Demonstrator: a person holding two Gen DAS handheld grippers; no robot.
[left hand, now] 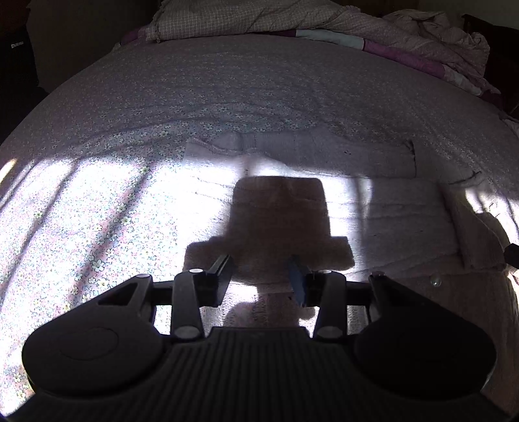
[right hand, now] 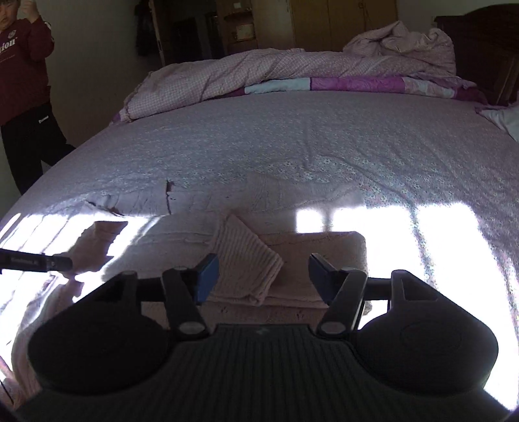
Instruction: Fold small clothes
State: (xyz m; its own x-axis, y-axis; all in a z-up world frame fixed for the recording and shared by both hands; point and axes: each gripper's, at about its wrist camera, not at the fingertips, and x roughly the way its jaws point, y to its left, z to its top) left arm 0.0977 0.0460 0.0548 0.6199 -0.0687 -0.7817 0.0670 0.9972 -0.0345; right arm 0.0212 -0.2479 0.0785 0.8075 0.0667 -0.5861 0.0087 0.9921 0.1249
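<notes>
Your right gripper (right hand: 262,276) hovers spread over the folded pale-pink ribbed knit garment (right hand: 246,259), your left gripper (left hand: 261,276) likewise spread, likely poised for another fold.

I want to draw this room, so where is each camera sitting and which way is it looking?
Left wrist: sits on the left gripper, facing across the bed toward the checked quilt; its two fingers stand open above a pink knitted garment.
Right wrist: sits on the right gripper, facing the same way; fingers open around the garment's folded sleeve; the left gripper's tip shows too.
Shared: flowered sheet, quilt, garment.
</notes>
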